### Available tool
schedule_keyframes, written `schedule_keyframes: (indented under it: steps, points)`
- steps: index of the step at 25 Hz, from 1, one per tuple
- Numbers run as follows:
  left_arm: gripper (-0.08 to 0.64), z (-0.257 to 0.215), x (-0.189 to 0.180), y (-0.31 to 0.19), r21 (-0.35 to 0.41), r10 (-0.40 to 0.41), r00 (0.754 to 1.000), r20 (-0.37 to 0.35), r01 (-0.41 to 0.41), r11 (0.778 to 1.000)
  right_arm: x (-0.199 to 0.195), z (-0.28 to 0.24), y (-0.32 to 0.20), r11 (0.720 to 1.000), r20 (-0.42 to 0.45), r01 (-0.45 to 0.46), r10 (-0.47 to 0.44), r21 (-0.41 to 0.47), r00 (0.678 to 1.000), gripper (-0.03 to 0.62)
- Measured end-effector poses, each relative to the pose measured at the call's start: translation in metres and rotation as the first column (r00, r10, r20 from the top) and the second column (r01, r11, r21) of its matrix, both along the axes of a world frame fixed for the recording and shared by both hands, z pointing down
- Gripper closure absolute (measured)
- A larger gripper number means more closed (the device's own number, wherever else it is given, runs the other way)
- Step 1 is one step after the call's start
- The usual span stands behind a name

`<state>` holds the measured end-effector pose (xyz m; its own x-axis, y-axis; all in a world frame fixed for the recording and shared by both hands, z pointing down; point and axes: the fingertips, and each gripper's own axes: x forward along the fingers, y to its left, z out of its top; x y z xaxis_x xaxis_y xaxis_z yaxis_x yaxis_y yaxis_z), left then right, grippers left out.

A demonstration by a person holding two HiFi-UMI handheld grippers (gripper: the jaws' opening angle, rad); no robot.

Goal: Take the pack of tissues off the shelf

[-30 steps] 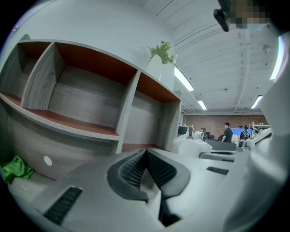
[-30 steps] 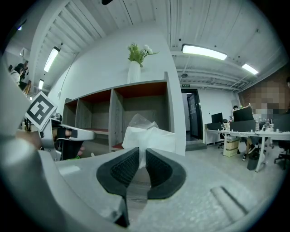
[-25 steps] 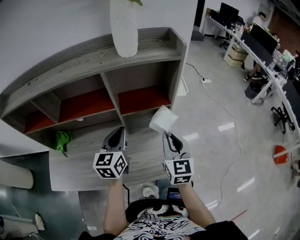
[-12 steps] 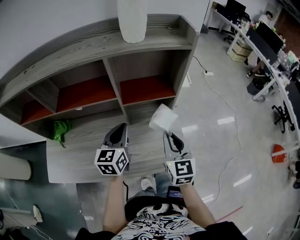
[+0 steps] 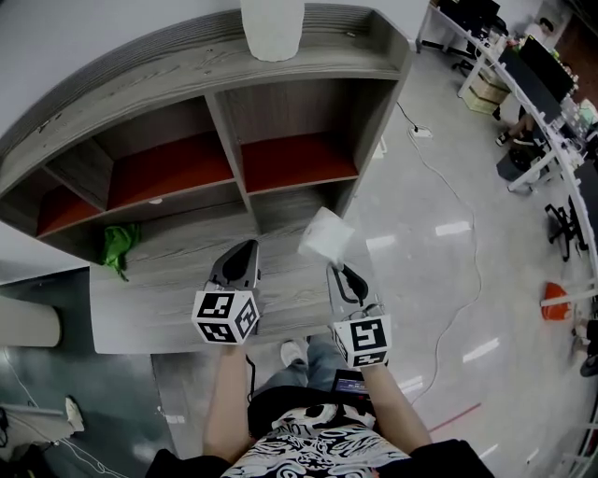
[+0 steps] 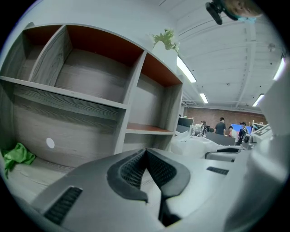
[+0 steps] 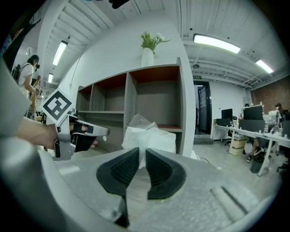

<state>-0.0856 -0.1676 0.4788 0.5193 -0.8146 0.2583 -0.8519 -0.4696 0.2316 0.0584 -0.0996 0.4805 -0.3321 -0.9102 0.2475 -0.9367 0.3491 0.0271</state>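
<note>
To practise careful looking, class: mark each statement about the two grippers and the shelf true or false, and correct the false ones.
1. The right gripper pinches the pack of tissues between its jaws. True.
2. The left gripper grips the green cloth. False: its jaws are together on nothing, and the cloth lies on the lower shelf, far to the left.
3. A white vase stands on top of the shelf unit. True.
4. The pack of tissues lies inside an upper compartment. False: it is held out in front of the shelf unit.
</note>
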Motion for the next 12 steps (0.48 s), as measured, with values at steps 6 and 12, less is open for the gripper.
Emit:
schedule_keyframes:
  steps: [6,12]
  points:
    - [0.554,0.017,0.001,0.000,-0.024,0.004,1.000,0.011,-0.004,1.000,0.002,0.019,0.003,0.999,-0.007,0.008,-0.009,-0.032,1.000,0.541]
    - [0.553,0.032,-0.005,0.002,-0.038,0.002,1.000,0.026,-0.001,0.999,-0.001,0.040,0.006,0.998,-0.021,0.025,-0.027,-0.063,0.999,0.541]
